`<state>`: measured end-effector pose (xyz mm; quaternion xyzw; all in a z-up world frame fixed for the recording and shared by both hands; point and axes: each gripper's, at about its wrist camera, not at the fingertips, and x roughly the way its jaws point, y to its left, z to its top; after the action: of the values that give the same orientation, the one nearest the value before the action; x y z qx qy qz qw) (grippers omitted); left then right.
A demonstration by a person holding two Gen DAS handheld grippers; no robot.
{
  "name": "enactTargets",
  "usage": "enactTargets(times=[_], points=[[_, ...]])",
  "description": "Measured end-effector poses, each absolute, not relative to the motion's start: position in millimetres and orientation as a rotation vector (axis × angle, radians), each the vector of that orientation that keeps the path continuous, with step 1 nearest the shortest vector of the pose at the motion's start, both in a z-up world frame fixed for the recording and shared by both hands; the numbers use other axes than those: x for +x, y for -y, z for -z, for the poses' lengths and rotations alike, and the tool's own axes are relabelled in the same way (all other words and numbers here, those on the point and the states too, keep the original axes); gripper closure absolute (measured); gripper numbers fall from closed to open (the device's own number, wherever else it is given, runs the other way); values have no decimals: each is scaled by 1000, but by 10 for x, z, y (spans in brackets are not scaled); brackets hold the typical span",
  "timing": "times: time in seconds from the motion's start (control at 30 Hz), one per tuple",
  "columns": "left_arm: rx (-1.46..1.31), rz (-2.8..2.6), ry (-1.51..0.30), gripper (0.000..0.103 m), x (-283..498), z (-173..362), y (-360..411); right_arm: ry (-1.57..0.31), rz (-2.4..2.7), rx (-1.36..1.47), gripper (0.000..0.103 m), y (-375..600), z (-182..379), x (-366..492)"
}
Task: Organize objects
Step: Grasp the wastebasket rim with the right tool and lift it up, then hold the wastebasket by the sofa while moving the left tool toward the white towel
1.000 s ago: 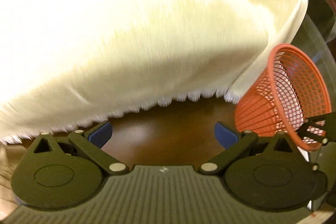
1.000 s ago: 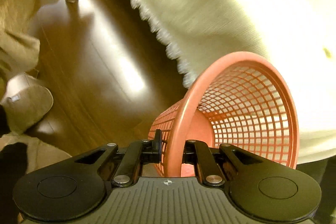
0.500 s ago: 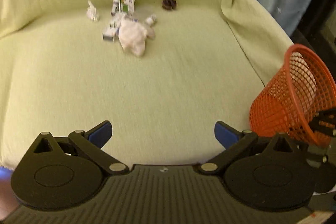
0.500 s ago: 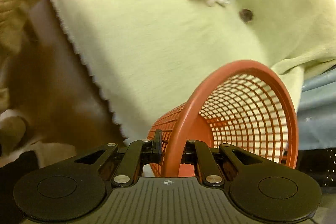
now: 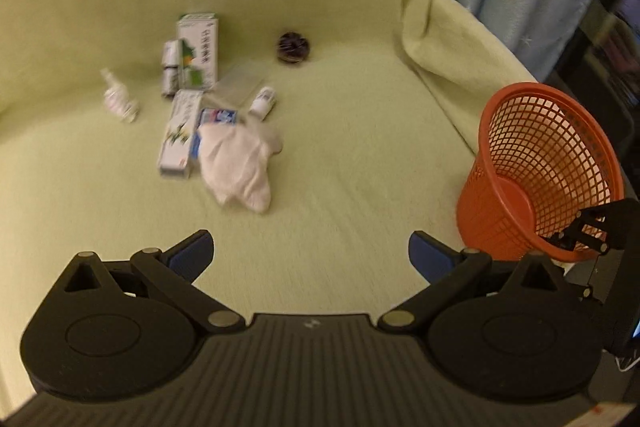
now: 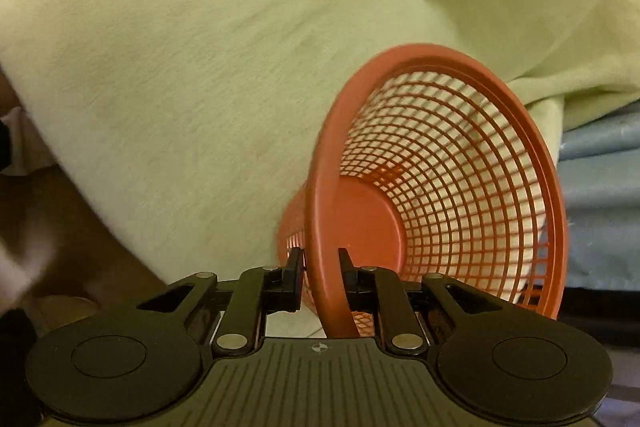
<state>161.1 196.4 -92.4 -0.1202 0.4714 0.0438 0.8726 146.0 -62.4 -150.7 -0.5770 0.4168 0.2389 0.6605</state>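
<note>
Green cloth [image 5: 340, 187] covers the seat, with a litter of boxes [image 5: 198, 53], small bottles [image 5: 262, 101] and a white glove [image 5: 236, 163] at its ten o'clock. At three o'clock the right gripper [image 6: 320, 281] has the orange basket [image 6: 440, 163] by its rim, jaws just easing apart around it; the left gripper [image 5: 310, 253] is spread wide and empty. I'd judge the basket should sit flat and steady on the cloth before the rim is let go.

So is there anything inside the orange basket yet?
No, the orange basket is empty; in the right wrist view only its bare bottom and mesh wall show, and the boxes and white cloth lie on the green cover.
</note>
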Motion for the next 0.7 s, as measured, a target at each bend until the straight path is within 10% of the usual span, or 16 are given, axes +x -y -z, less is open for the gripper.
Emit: enactTargets(times=[0.7], points=[[-175, 93, -842, 1, 1940, 1551, -2084, -898, -372, -1133, 89, 238, 1617, 1415]])
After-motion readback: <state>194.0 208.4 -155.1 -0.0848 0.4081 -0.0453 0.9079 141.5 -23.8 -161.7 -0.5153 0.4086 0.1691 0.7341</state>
